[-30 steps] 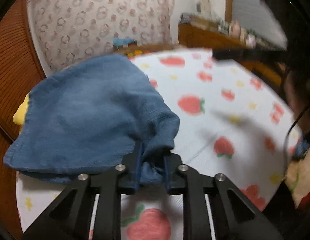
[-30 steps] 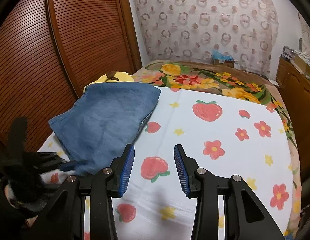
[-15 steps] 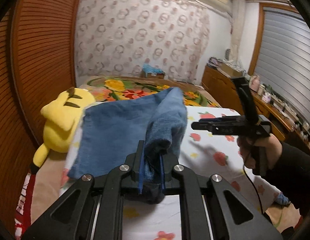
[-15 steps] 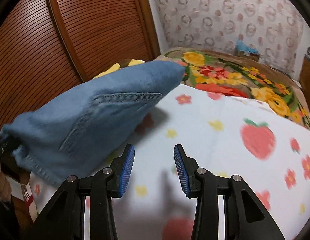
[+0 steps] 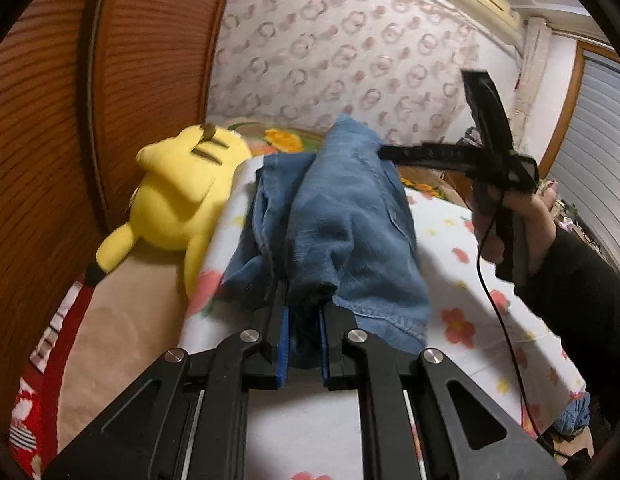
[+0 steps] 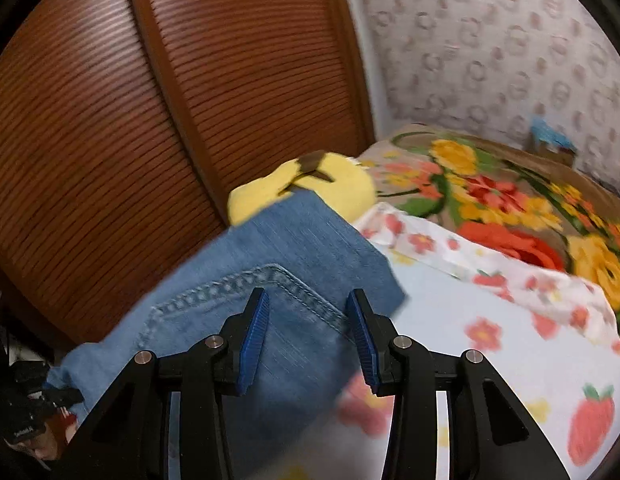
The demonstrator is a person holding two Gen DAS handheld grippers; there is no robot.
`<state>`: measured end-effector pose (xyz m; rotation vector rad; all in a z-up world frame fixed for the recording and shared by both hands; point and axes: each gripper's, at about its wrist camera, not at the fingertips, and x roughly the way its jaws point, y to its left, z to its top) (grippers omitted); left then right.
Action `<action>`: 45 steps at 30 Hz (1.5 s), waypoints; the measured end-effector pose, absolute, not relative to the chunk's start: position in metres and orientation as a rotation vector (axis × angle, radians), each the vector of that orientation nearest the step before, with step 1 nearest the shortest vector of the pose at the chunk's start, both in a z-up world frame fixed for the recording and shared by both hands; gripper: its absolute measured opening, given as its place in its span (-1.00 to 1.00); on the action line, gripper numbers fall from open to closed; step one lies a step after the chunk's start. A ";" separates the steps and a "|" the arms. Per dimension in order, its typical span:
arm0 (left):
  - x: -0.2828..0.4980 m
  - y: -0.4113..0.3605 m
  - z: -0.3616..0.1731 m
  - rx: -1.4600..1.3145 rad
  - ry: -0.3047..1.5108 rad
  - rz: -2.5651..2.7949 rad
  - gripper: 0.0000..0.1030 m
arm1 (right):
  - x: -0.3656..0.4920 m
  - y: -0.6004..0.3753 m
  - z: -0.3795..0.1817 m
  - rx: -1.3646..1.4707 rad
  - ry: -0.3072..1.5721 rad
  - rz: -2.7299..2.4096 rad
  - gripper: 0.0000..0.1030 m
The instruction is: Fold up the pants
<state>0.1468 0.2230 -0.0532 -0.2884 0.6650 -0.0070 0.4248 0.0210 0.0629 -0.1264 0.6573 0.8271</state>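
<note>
So the left gripper [image 5: 304, 322] is clamped down on a bunched-up bit of the jeans [image 5: 342, 220], right at the lower middle of its own view. The denim runs up from there in a lumpy ridge toward the center of the frame, over the strawberry-print sheet [image 5: 462, 264]. A yellow plush toy [image 5: 182, 196] sits just left of the jeans, by the wooden slatted doors [image 5: 70, 120]. The right gripper [image 6: 306, 324] has its jaws apart with nothing pinched; denim with a stitched pocket seam lies past them, though it's blurry, so I can't tell if the tips touch the fabric. A hand [image 5: 510, 232] holds it on the right of the left camera's frame.
</note>
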 end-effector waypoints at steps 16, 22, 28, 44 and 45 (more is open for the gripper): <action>0.135 0.225 -0.080 -0.291 0.725 0.088 -0.75 | 0.430 0.042 0.048 -0.229 0.647 0.894 -0.17; 0.130 0.223 -0.069 -0.267 0.730 0.096 -0.73 | 0.426 0.057 0.036 -0.293 0.660 0.854 -0.17; 0.122 0.227 -0.040 -0.199 0.686 0.143 -0.12 | 0.414 0.039 0.062 -0.222 0.601 0.886 -0.17; 0.238 0.226 -0.022 -0.048 0.768 0.056 0.04 | 0.450 0.026 0.069 -0.209 0.653 0.819 -0.04; 0.248 0.226 -0.020 -0.036 0.770 0.048 0.04 | 0.452 0.024 0.069 -0.204 0.653 0.823 -0.04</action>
